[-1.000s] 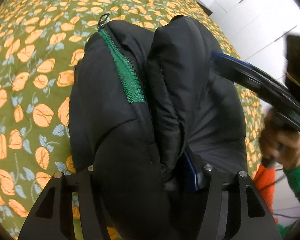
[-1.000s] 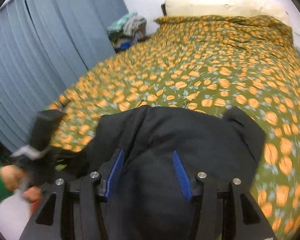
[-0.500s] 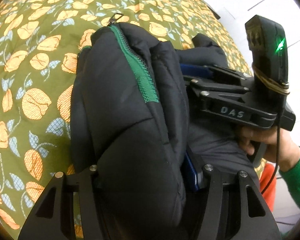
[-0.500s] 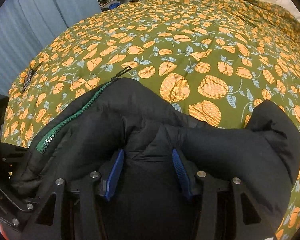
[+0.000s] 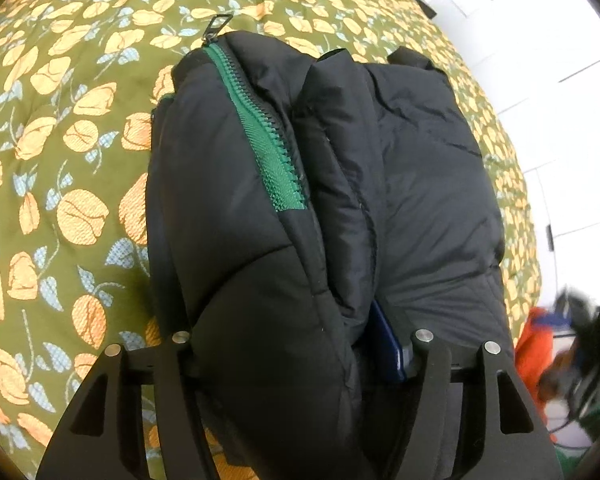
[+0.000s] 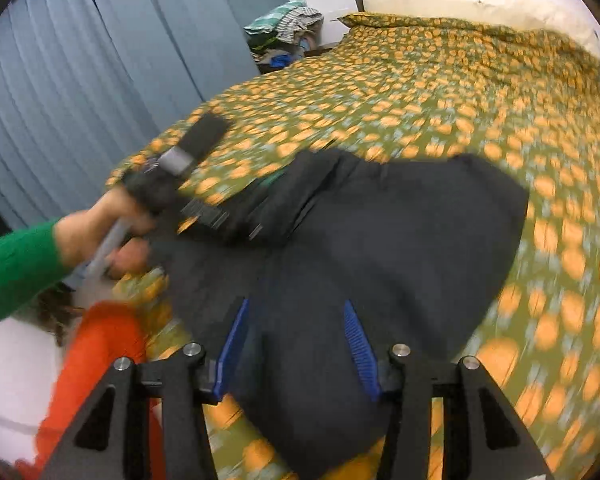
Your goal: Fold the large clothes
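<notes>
A black puffer jacket (image 5: pixel 340 184) with a green zipper (image 5: pixel 260 136) lies folded in thick layers on the flowered bed cover (image 5: pixel 60 160). My left gripper (image 5: pixel 300 340) is shut on a thick fold of the jacket, only its right blue pad (image 5: pixel 388 352) showing. In the right wrist view the jacket (image 6: pixel 380 232) spreads on the bed, and my right gripper (image 6: pixel 296 336) has its blue pads (image 6: pixel 356 336) around a jacket fold. The left gripper (image 6: pixel 204 216) shows there too, held by a hand in a green sleeve.
The bed cover (image 6: pixel 460 80) stretches far back to a pale pillow (image 6: pixel 460 4). Blue curtains (image 6: pixel 80 80) hang on the left, with a clothes pile (image 6: pixel 288 28) in the corner. Orange-red trousers (image 6: pixel 96 352) stand at the bed edge. White cupboards (image 5: pixel 540 40) stand beyond the bed.
The right gripper has pulled back and up, away from the left gripper, with the jacket fold in it. The left gripper keeps its hold; the jacket sits much the same.
</notes>
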Available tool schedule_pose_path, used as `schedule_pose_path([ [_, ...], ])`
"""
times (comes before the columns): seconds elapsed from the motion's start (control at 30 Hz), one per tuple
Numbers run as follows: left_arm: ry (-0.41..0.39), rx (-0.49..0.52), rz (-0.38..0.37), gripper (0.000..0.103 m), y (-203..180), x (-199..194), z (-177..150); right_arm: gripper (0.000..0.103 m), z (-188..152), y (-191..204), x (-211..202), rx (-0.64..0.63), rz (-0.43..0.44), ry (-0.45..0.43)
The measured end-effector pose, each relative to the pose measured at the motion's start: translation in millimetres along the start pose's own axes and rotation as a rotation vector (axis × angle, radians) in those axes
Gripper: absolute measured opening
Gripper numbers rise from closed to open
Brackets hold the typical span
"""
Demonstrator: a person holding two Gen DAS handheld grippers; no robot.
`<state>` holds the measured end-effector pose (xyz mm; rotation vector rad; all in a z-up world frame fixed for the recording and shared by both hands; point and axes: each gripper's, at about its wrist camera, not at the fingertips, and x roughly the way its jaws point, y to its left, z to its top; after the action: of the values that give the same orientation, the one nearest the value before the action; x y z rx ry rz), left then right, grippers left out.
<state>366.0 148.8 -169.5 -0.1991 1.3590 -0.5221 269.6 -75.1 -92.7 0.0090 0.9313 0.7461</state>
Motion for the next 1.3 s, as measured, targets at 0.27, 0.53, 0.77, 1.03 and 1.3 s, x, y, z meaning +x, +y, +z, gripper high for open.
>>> schedule_pose_path([
  [0.27, -0.006, 0.022, 0.045, 0.07, -6.2, 4.1, -1.8, 0.04, -59.7, 2.6, 42.7, 0.025, -0.057, 0.065],
  [0.53, -0.073, 0.0, 0.032, 0.07, 4.7, 23.0, -11.6, 0.04, -73.4, -2.3, 68.1, -0.001, -0.08, 0.046],
  [0.77, -0.07, -0.032, 0.01, 0.071, 9.3, 19.8, -11.7, 0.04, -77.7, 1.3, 69.0, -0.004, -0.107, 0.03],
  [1.03, -0.076, -0.034, 0.02, 0.079, 4.2, -17.6, -9.3, 0.042, -48.8, -12.1, -4.7, 0.163, -0.059, -0.112],
  [1.3, -0.092, -0.046, 0.049, 0.082, 16.2, -28.6, -21.7, 0.042, -10.5, -40.2, 12.2, 0.181, -0.148, -0.113],
])
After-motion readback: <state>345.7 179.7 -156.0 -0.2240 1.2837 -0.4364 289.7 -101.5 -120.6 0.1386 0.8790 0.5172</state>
